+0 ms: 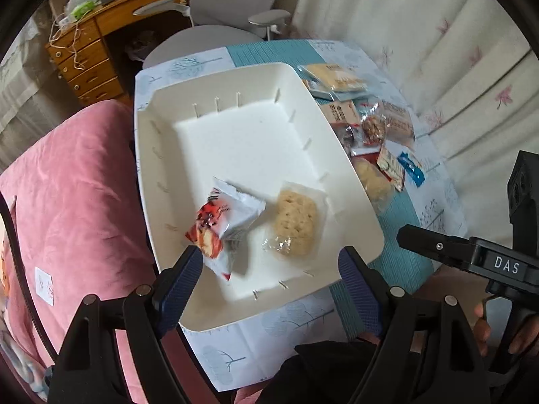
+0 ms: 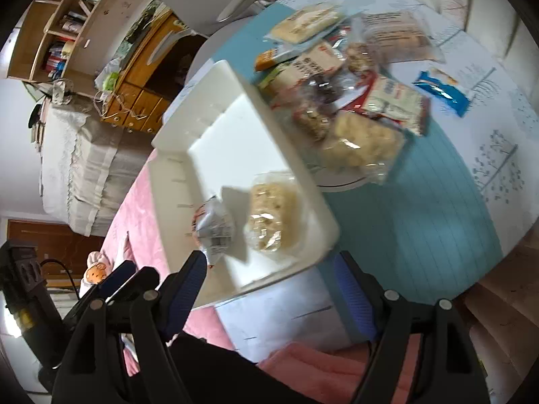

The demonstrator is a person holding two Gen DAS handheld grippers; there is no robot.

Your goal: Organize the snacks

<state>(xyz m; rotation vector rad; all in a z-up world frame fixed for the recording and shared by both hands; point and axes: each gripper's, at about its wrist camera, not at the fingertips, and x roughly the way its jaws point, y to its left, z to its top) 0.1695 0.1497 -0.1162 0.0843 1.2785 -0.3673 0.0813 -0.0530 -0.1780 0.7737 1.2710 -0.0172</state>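
Snacks are split between two places: two lie in the white bin (image 1: 161, 155), the rest sit in a loose pile (image 1: 374, 134) on the bench (image 1: 407, 222) just beside the bin's far-right wall. Inside the bin, at the end nearest the tools, a red-and-white wrapped packet (image 1: 225, 222) lies beside a clear-wrapped rice cake (image 1: 296, 222); the two sit close, perhaps touching at a wrapper edge. The rest of the bin floor is bare.

The left tool (image 1: 269, 269) hangs over the near end of the bin with its fingers well apart and nothing between them; its left pad is close by the packet's red corner without pressing on it. The right tool (image 2: 269, 276) is likewise spread and empty over the bin's near corner. Both snacks look freshly set down, so the step in hand is the end of a drop-off.

Next, I judge, a tool must cross to the pile beyond the bin's far-right wall, single out one wrapper from the overlapping heap, and close on it alone.

The packet's long axis runs diagonally, red end toward the left tool, white crimped end toward the bin's middle. The rice cake's long axis runs roughly along the bin's length, its crumpled wrapper end nearest the tools.
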